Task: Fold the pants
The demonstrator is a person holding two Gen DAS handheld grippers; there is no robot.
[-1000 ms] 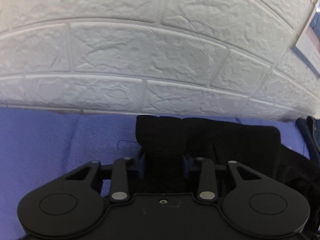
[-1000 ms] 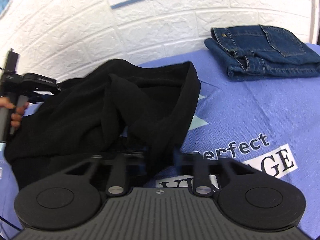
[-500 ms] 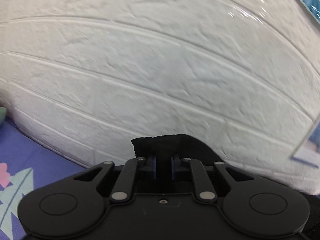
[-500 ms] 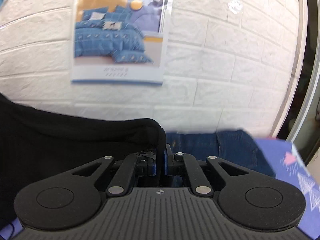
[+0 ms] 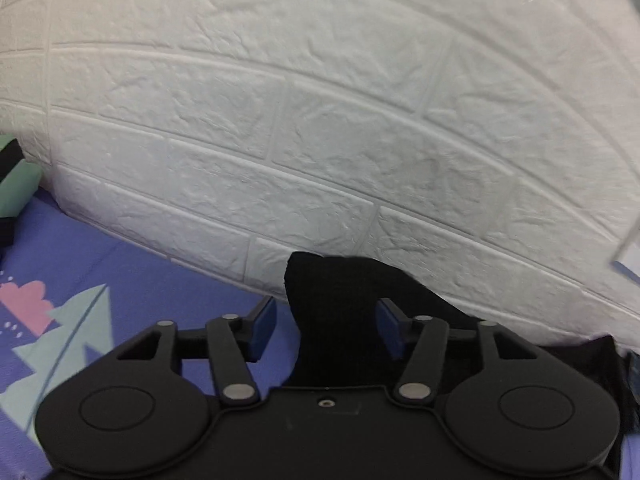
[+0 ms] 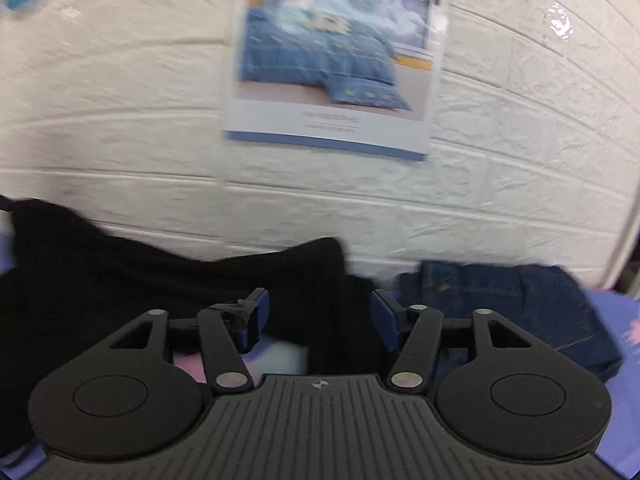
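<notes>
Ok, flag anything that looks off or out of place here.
A dark scrap, perhaps tape or thread, is snagged on one finger of the right gripper. The black pants lie bunched between the open jaws. The folded jeans look tidy.

A purple printed bedsheet (image 5: pixel 100 272) carries black pants (image 6: pixel 120 276) and, blurred, apparently folded jeans (image 6: pixel 520 300).

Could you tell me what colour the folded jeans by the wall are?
Dark blue jeans, clearest in the right wrist view.

My left black two-finger gripper (image 5: pixel 326 326) jaws spread wide; my right black two-finger gripper (image 6: pixel 318 320) likewise, both level.
</notes>
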